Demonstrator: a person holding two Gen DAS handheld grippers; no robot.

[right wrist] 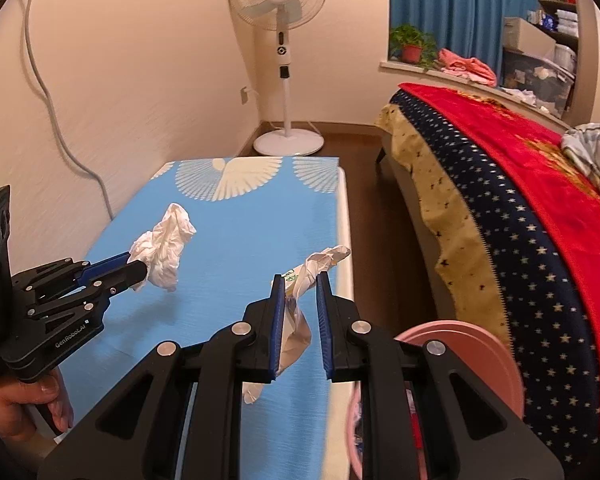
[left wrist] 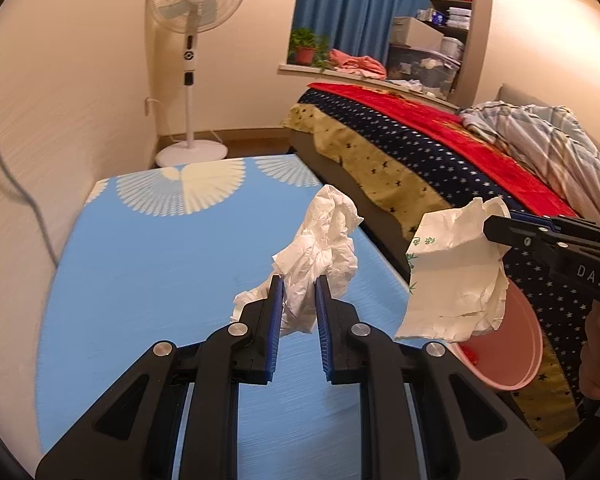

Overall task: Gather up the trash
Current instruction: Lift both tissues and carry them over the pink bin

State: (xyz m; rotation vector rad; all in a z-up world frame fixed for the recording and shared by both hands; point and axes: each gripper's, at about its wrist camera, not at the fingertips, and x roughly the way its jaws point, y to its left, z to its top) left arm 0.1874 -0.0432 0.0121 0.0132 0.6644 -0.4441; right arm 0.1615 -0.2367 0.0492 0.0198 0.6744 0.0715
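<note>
The left gripper (left wrist: 299, 282) is closed down to a narrow gap on a crumpled white tissue (left wrist: 320, 252), which bunches up past the blue pads and hangs clear above the blue table (left wrist: 148, 272). From the right wrist view the same gripper (right wrist: 140, 274) comes in from the left edge with a hand (right wrist: 24, 408) on its handle at the near left, and the tissue (right wrist: 164, 252) sits at its tips over the table (right wrist: 228, 232).

The right gripper (right wrist: 298, 284) is likewise nearly closed, pinching a creased white wrapper (right wrist: 300, 304) with small green print; the wrapper runs between the pads, one twisted end sticking out far right, the other drooping toward the camera. In the left wrist view this gripper (left wrist: 490, 230) enters from the right, and the wrapper (left wrist: 456, 272) hangs from it as a broad sheet directly in front of a pink bin (left wrist: 516, 352). The bin (right wrist: 460, 344) stands near right, between the table's right edge and the bed (right wrist: 520, 240).

The table carries white fan shapes at its far end. The bed, right of it, is covered in a starred navy blanket (left wrist: 420, 148), a red blanket and a checked quilt (left wrist: 540, 136).

Farther back a white fan (left wrist: 194, 40) stands on the floor by the wall. At far right a potted plant (left wrist: 306, 46) and pink cloth (left wrist: 356, 64) sit on a sill in front of a blue curtain (left wrist: 348, 0), with shelves beyond.
</note>
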